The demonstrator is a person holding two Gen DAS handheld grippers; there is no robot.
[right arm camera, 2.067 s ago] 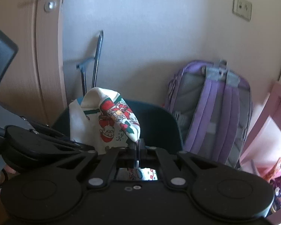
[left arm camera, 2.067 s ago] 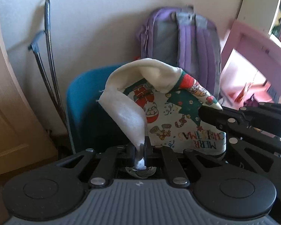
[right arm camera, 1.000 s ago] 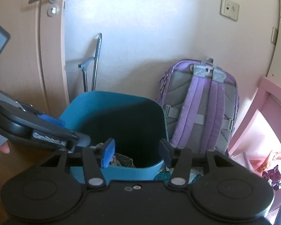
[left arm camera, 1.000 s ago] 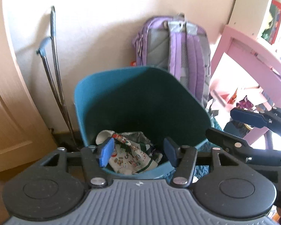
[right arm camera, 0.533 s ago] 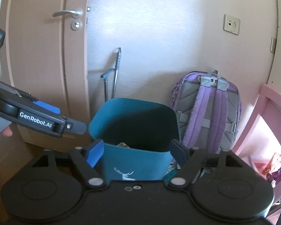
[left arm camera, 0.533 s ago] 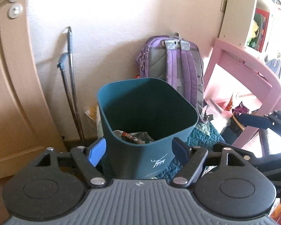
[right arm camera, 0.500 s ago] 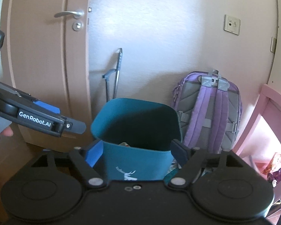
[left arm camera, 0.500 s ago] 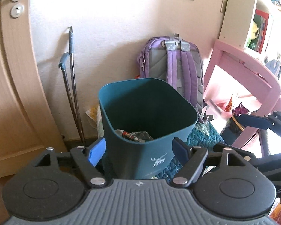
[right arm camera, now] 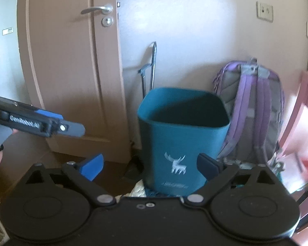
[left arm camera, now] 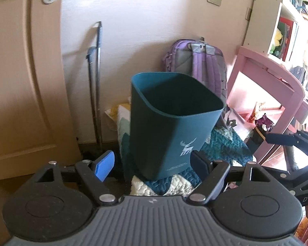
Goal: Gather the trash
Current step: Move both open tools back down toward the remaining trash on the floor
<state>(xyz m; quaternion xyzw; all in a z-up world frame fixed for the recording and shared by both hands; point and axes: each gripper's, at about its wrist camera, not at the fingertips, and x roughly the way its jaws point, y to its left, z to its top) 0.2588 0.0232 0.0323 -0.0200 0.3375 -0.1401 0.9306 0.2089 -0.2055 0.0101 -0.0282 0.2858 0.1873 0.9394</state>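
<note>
A teal waste bin point(left arm camera: 170, 121) with a white deer print stands on a quilted rug point(left arm camera: 221, 143) by the wall; from this angle its inside is dark and the trash in it is hidden. My left gripper point(left arm camera: 152, 164) hangs in front of the bin, well short of it, its jaws still opening with nothing held between them. The same bin point(right arm camera: 182, 135) fills the middle of the right wrist view. My right gripper point(right arm camera: 149, 166) is likewise back from it, jaws opening wide and empty. The left gripper point(right arm camera: 57, 127) shows at the left of that view.
A purple backpack point(left arm camera: 197, 65) leans on the wall behind the bin. A pink desk frame point(left arm camera: 271, 78) stands to the right, with wrappers point(left arm camera: 263, 123) underneath. A wooden door point(right arm camera: 71, 71) and a metal pole point(left arm camera: 97, 82) are at the left.
Both grippers let go of the Christmas-print cloth into the bin, then pulled back from it while their jaws spread wider. The bin now looks smaller and its contents are out of sight.
</note>
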